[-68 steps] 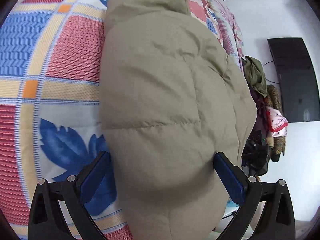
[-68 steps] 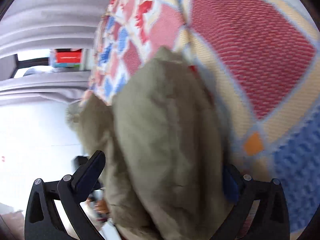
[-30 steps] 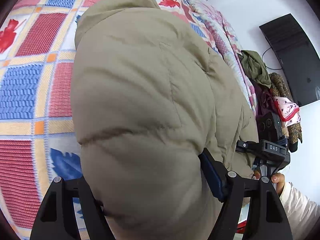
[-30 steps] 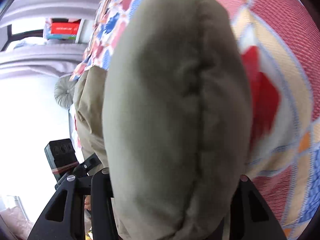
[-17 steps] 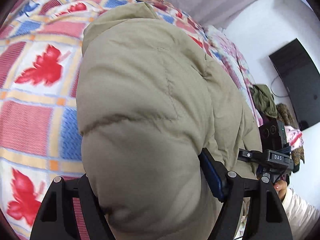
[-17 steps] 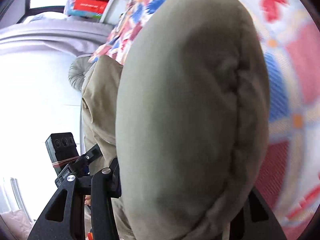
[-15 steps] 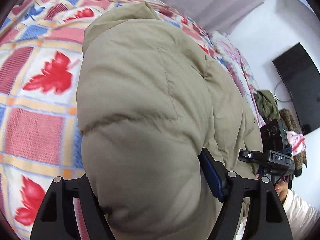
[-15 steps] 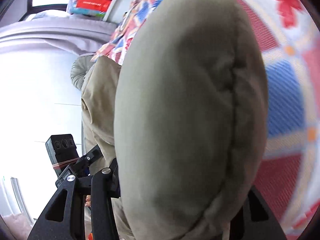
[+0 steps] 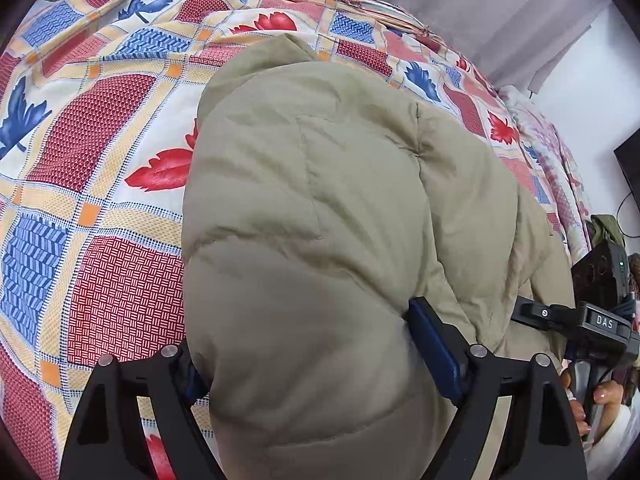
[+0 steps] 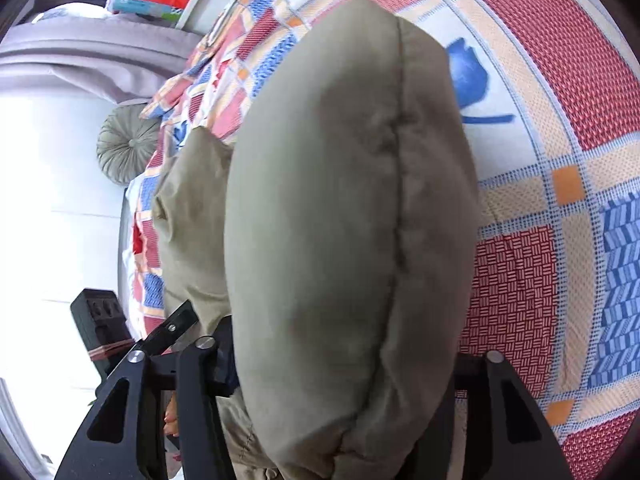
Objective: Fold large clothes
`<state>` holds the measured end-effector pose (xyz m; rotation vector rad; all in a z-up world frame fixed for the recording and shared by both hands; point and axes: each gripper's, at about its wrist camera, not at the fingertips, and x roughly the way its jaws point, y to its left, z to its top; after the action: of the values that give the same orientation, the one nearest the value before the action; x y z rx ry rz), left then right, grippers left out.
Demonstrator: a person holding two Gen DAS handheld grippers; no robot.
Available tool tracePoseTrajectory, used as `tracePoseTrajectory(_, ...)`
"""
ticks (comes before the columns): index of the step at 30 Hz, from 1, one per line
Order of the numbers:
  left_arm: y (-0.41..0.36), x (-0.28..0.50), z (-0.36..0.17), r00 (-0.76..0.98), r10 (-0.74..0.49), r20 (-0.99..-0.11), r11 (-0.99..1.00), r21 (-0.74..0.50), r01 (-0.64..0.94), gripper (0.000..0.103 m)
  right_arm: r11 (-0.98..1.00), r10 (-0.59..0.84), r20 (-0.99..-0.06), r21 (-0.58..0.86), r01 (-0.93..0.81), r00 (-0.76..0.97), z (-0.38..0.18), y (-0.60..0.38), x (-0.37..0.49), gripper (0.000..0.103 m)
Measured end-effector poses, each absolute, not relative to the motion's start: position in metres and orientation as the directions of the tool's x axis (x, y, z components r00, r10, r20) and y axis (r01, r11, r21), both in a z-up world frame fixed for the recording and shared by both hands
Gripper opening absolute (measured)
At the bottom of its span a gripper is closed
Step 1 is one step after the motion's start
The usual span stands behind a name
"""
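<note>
While both tools, the left tool [image 9: 316, 364] and the right tool [image 10: 340, 364], pinched the puffy jacket [image 9: 320, 208], its length apparently stretched away over the bed [image 9: 100, 128].

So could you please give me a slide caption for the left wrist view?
Left gripper clamps a beige puffer jacket above a patterned bedspread.

jacket [image 9: 320, 220] on bedspread [image 9: 100, 140], cushion [image 10: 124, 148] behind

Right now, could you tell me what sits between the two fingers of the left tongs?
A thick, puffy fold of the khaki padded jacket fills the left tongs, shown in the left wrist view.
</note>
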<state>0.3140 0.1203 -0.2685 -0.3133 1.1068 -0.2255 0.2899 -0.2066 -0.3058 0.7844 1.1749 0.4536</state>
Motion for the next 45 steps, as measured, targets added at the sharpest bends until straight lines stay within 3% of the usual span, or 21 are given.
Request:
tracePoseTrajectory(6,0.118,0.297,-0.249,0.479,-0.21,-0.853,0.973,-0.232,0.013,0.091,0.706,0.617,-0.699,0.694,0.137,0.361,-0.29,-0.211,0.274,0.069)
tracePoseTrajectory(10,0.129,0.275,-0.225,0.53,-0.148,-0.835,0.983,-0.182,-0.014,0.09,0.812,0.453,-0.767,0.566,0.147,0.454,-0.247,-0.234,0.245,0.068)
tracePoseTrajectory(12,0.136,0.265,-0.22,0.539,-0.129,-0.832,0.984,-0.174,-0.034,0.09,0.825,0.42,-0.749,0.55,0.128,0.513,-0.22,-0.246,0.23,0.05)
tracePoseTrajectory(13,0.138,0.261,-0.219,0.54,-0.12,-0.833,0.984,-0.171,-0.045,0.09,0.825,0.431,-0.732,0.556,0.098,0.527,-0.211,-0.245,0.226,0.036)
tracePoseTrajectory(17,0.135,0.252,-0.221,0.535,-0.087,-0.84,0.989,-0.139,-0.058,0.09,0.84,0.492,-0.713,0.539,-0.058,0.5,-0.191,-0.194,0.238,0.027)
tracePoseTrajectory(20,0.124,0.243,-0.225,0.53,-0.049,-0.846,0.993,-0.097,-0.063,0.09,0.871,0.48,-0.756,0.472,-0.137,0.445,-0.195,-0.157,0.241,0.021)
tracePoseTrajectory(24,0.114,0.232,-0.239,0.511,-0.034,-0.859,0.995,-0.074,-0.059,0.091,0.916,0.397,-0.826,0.384,-0.118,0.399,-0.227,-0.148,0.214,0.02)
tracePoseTrajectory(29,0.113,0.232,-0.251,0.487,-0.073,-0.871,0.992,-0.113,-0.051,0.091,0.89,0.424,-0.825,0.455,-0.005,0.374,-0.261,-0.17,0.212,0.021)
tracePoseTrajectory(45,0.106,0.21,-0.221,0.438,-0.039,-0.898,0.996,-0.07,-0.057,0.091,0.886,0.416,-0.824,0.462,0.033,0.386,-0.227,-0.181,0.178,0.021)
